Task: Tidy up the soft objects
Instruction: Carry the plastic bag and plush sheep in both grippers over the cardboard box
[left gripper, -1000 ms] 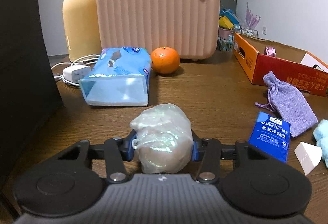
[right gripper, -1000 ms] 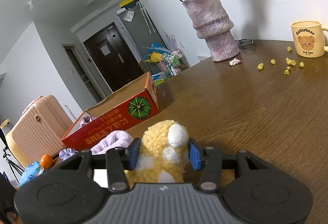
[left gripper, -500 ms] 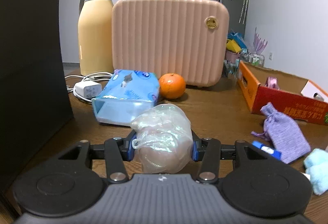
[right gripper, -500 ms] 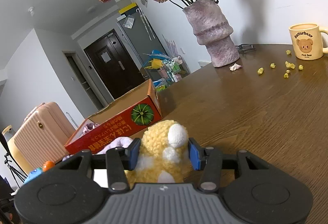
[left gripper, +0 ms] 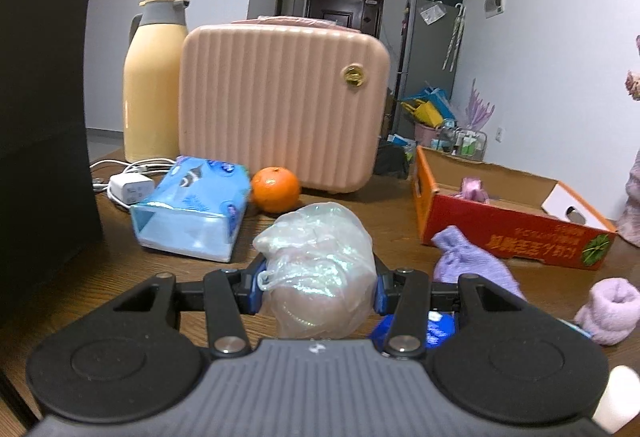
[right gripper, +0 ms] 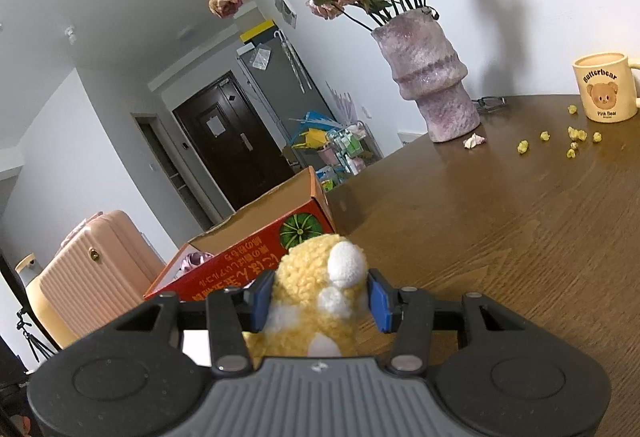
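Observation:
My left gripper (left gripper: 318,283) is shut on a crumpled iridescent plastic bag (left gripper: 318,265) and holds it above the wooden table (left gripper: 380,221). My right gripper (right gripper: 320,295) is shut on a fluffy yellow plush toy (right gripper: 320,297) with white spots, held above the table. An open orange cardboard box (left gripper: 508,213) stands to the right in the left wrist view and to the left in the right wrist view (right gripper: 248,257); a pink soft item (left gripper: 474,189) lies inside. A purple drawstring pouch (left gripper: 472,265) and a rolled lilac sock (left gripper: 608,303) lie in front of the box.
A blue tissue pack (left gripper: 192,213), an orange (left gripper: 276,189), a pink case (left gripper: 284,117), a yellow thermos (left gripper: 154,77) and a white charger (left gripper: 130,187) stand at the back left. A vase of dried roses (right gripper: 432,77), a bear mug (right gripper: 604,87) and yellow crumbs (right gripper: 572,139) are at the right.
My left gripper has risen and tilted up with the bag, swinging right so the box comes into fuller view. My right gripper has lifted slightly with the plush toy.

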Demonstrator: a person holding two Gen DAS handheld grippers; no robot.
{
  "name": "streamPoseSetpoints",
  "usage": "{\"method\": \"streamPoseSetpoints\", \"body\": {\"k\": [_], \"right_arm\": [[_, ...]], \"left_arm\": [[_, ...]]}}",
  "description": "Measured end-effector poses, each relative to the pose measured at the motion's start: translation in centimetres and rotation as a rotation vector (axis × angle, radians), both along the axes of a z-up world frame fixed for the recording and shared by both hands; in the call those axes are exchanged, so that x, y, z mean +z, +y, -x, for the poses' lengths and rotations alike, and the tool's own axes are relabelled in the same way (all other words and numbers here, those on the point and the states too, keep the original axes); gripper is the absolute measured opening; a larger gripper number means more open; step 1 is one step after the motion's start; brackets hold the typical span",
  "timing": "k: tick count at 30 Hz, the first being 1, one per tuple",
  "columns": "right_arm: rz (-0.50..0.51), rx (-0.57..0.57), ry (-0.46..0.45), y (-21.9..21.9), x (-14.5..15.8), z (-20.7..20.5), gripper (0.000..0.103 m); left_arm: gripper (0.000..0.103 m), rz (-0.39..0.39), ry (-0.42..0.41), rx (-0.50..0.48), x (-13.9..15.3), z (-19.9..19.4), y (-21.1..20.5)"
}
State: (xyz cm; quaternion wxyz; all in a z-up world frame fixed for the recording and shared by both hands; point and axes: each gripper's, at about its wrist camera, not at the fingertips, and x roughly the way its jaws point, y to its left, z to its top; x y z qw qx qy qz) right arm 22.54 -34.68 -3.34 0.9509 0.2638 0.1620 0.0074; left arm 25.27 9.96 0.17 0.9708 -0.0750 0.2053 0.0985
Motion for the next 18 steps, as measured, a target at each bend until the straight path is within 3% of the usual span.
{"method": "streamPoseSetpoints", "body": {"k": [18], "right_arm": [[-0.013, 0.008, -0.061, 0.9, 0.9, -0.4, 0.048]], "left_arm": [[0.049, 0.022, -0.039, -0.078, 1.1, 0.0, -5.6]]}}
